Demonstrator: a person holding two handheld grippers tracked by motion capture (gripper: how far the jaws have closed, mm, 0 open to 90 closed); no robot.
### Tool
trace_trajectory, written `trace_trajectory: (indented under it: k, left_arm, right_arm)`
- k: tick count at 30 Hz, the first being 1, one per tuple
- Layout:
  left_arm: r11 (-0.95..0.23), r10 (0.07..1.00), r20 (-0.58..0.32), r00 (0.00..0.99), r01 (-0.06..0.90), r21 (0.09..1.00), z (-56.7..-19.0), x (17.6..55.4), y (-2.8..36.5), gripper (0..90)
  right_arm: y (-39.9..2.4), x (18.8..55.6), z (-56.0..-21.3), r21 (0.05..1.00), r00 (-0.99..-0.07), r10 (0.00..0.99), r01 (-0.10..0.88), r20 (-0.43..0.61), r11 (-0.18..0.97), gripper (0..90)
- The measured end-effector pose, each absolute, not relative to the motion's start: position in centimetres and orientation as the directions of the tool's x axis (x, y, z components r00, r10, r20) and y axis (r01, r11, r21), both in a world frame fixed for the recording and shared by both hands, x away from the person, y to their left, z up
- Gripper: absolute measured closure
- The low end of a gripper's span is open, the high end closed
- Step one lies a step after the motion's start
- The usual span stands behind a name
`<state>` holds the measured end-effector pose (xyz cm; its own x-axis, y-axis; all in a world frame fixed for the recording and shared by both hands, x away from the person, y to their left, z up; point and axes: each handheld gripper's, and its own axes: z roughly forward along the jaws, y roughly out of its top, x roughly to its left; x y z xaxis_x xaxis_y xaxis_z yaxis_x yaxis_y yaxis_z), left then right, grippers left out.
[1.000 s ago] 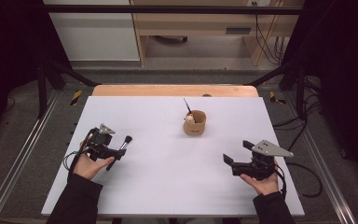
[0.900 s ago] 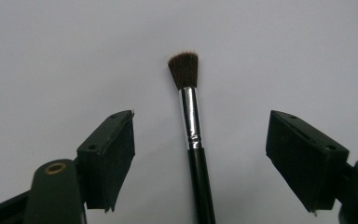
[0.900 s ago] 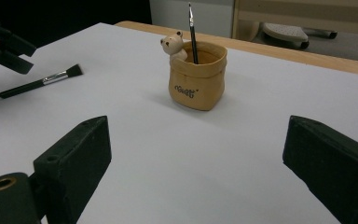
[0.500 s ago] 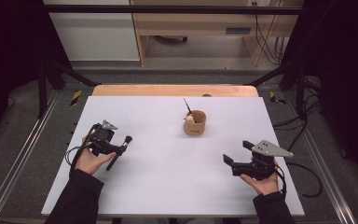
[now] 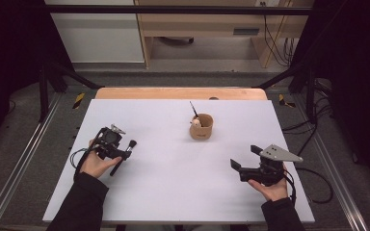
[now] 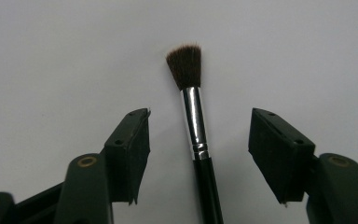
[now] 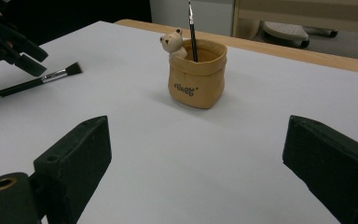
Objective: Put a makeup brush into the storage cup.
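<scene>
Between my left gripper's [image 6: 199,154] half-closed, closing fingers [image 6: 129,149] lies the brush [image 6: 196,126], untouched; I center its ferrule at 12 before squeezing.

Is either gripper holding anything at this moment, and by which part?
Nothing is held. The left gripper straddles the brush at its ferrule, jaws closing, pads apart from it. The right gripper is open.

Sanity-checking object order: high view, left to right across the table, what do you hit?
left gripper → makeup brush → tan pouch holding a thin brush → right gripper
</scene>
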<state>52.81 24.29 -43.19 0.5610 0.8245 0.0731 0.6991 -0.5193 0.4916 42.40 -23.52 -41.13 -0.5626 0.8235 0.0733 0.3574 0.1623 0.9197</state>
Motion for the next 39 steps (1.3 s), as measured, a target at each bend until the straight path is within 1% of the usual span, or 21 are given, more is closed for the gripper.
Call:
trace_trajectory:
  k: [4, 17, 24, 33, 39]
  left_arm:
    - [-0.532, 0.82, 0.069, 0.569, 0.712, 0.458, -43.7, 52.9, 24.3, 42.5]
    - [-0.538, 0.819, 0.031, 0.573, 0.748, 0.389, -44.8, 53.0, 24.4, 58.6]
    - [-0.521, 0.828, 0.004, 0.56, 0.766, 0.376, -44.8, 53.1, 24.3, 64.2]
    - [-0.503, 0.842, -0.006, 0.54, 0.787, 0.357, -44.7, 52.9, 24.1, 73.5]
    - [-0.5, 0.845, -0.005, 0.534, 0.794, 0.348, -44.7, 52.9, 24.0, 76.2]
  right_arm:
    - [-23.4, 42.4, -41.1, 0.919, -0.563, 0.823, 0.358, 0.074, 0.163, 8.4]
    - [-23.3, 42.4, -41.1, 0.918, -0.567, 0.821, 0.359, 0.07, 0.17, 8.4]
    - [-23.3, 42.4, -41.2, 0.917, -0.567, 0.82, 0.361, 0.07, 0.172, 8.4]
    - [-23.3, 42.4, -41.2, 0.916, -0.568, 0.82, 0.361, 0.07, 0.172, 8.4]
    - [-23.2, 42.5, -41.2, 0.916, -0.567, 0.821, 0.363, 0.071, 0.171, 8.4]
